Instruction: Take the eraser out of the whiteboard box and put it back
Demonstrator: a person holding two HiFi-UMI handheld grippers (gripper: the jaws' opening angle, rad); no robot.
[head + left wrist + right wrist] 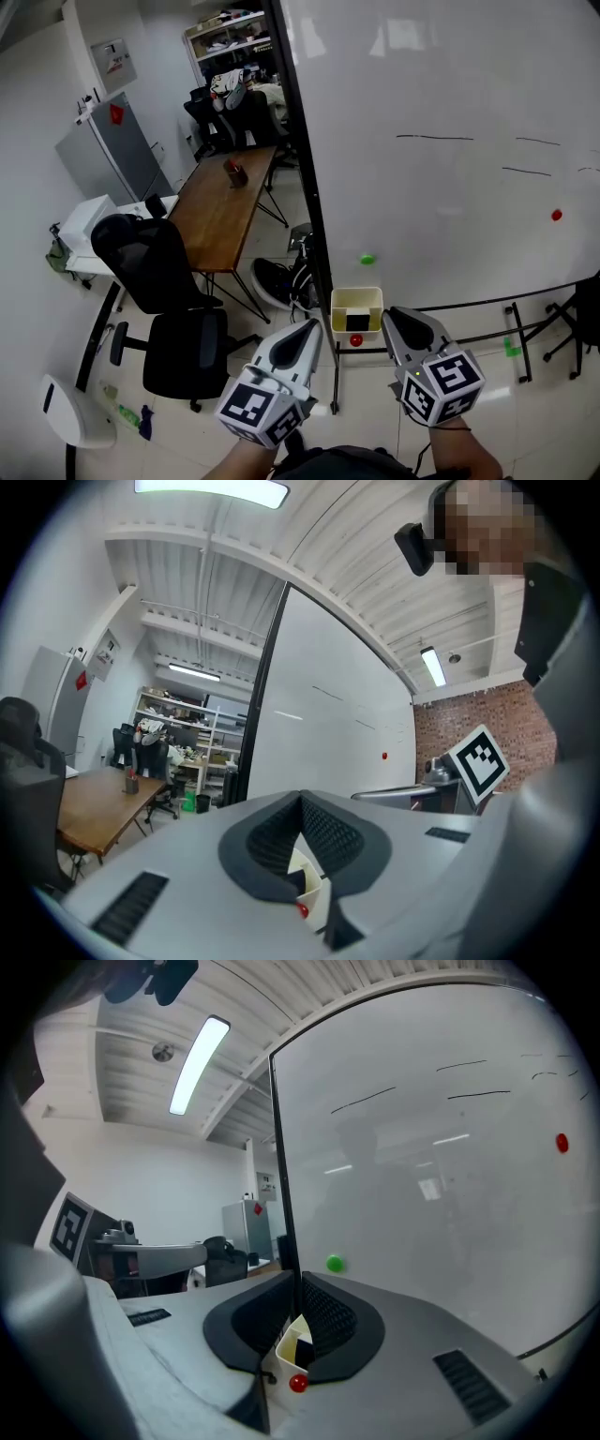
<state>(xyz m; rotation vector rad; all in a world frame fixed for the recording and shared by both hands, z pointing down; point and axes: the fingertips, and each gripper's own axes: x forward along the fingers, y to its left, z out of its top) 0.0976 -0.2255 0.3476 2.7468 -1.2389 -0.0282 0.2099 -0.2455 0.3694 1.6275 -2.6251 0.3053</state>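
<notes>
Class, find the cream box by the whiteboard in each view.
Head view: box low centre, at the whiteboard's bottom corner.
Left gripper view: box low centre, behind the left tongs.
Right gripper view: box low centre, behind the right tongs.
Shared landmark: red ball under the box.

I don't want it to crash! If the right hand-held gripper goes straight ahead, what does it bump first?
Probably the pale yellow box at the whiteboard edge; it shows right between the jaws, though depth is unclear.
</notes>
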